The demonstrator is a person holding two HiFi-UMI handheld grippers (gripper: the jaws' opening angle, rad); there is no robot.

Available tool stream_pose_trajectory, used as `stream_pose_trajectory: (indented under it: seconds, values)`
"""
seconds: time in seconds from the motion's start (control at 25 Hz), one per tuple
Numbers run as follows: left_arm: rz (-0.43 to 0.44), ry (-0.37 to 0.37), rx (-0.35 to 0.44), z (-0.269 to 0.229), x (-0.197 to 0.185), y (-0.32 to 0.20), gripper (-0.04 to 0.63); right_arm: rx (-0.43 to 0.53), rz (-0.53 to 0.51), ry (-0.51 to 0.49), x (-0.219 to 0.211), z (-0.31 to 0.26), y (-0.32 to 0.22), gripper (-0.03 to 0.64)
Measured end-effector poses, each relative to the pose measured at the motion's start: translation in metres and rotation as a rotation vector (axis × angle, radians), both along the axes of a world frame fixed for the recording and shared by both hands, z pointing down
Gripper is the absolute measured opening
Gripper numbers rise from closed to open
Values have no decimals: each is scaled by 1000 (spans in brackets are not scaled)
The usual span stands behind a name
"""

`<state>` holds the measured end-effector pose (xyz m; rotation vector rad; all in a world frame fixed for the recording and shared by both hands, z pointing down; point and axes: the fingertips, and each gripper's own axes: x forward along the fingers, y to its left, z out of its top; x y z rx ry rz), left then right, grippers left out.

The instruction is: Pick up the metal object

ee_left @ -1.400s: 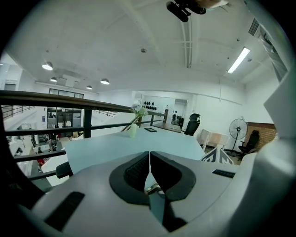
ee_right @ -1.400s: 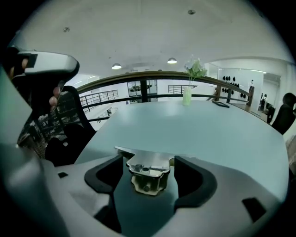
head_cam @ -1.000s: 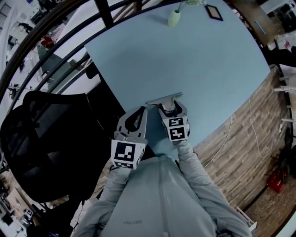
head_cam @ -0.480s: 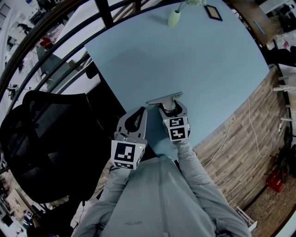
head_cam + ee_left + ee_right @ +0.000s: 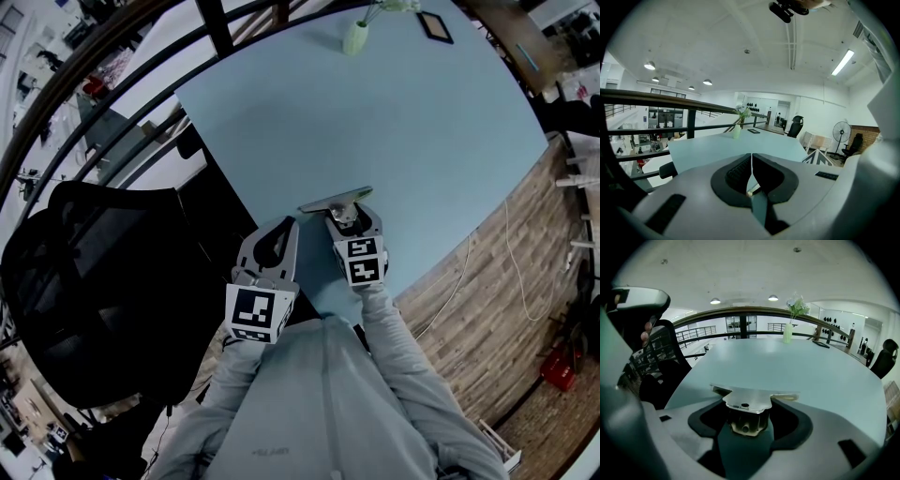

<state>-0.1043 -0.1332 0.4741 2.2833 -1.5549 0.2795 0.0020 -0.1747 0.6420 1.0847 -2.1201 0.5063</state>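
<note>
The metal object [image 5: 336, 199], a flat shiny bracket with a wide top plate and a small block under it, lies on the pale blue table [image 5: 403, 112] near its front edge. My right gripper [image 5: 345, 217] points down at it. In the right gripper view the block [image 5: 746, 416] sits between the jaws, which have just been closing, and dark gaps still show on both sides of it. My left gripper [image 5: 281, 230] hovers beside it at the table's edge. Its jaws meet at the tips [image 5: 751, 157] with nothing between them.
A pale vase with flowers [image 5: 353, 36] and a dark framed slab [image 5: 433, 25] stand at the table's far side. A black mesh chair [image 5: 103, 281] is to the left, past a dark railing [image 5: 112, 66]. Wood floor with a cable [image 5: 511, 253] lies to the right.
The picture has shifted very slightly. Both grippers and the metal object keep their places, with the object still between the right jaws.
</note>
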Motion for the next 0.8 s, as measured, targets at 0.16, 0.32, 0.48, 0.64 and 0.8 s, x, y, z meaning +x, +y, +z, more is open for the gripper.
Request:
stream_pose_trajectory:
  seconds: [0.16, 0.32, 0.48, 0.64, 0.8]
  values:
    - [-3, -3, -3, 0, 0, 1, 31, 20, -2, -13, 2, -8, -2, 291]
    - [-6, -7, 15, -4, 0, 0, 31, 53, -4, -30, 2, -20, -5, 291]
    - [-6, -14, 26, -9, 3, -1, 31, 94, 1, -46, 9, -38, -8, 291]
    - [-7, -25, 57, -21, 7, -2, 31, 145, 15, -67, 20, -62, -13, 291]
    - [-2, -28, 84, -36, 14, -1, 31, 201, 26, -94, 32, -93, -14, 291]
